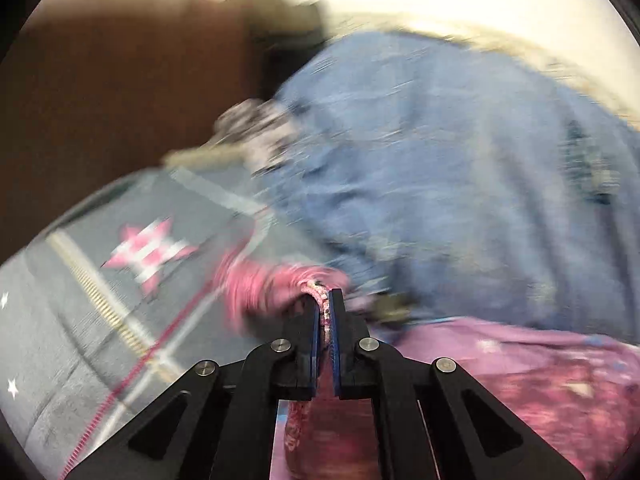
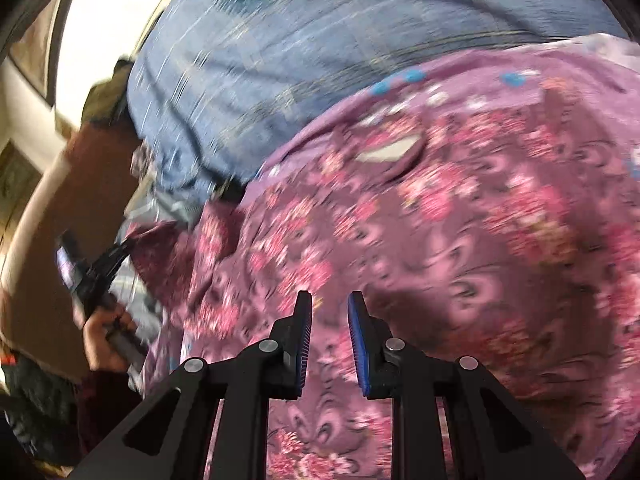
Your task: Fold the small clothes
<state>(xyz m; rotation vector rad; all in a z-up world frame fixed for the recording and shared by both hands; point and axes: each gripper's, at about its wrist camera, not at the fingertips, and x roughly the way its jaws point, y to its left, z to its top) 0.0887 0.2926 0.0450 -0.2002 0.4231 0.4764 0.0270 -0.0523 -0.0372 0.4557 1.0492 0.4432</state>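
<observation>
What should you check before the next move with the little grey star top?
1. Left tool shut on cloth: ok, its pads pinch the pink knit cuff of the grey star top.
2. Right tool free: ok, its pads stand apart with nothing between them, above the purple flowered bedcover.
3. Rest of the top lying flat: cannot tell, the picture is blurred.
4. Flat room to fold: not ok, the blue quilt is heaped close behind the top.
5. Person's hand on the left tool's handle: ok.
</observation>
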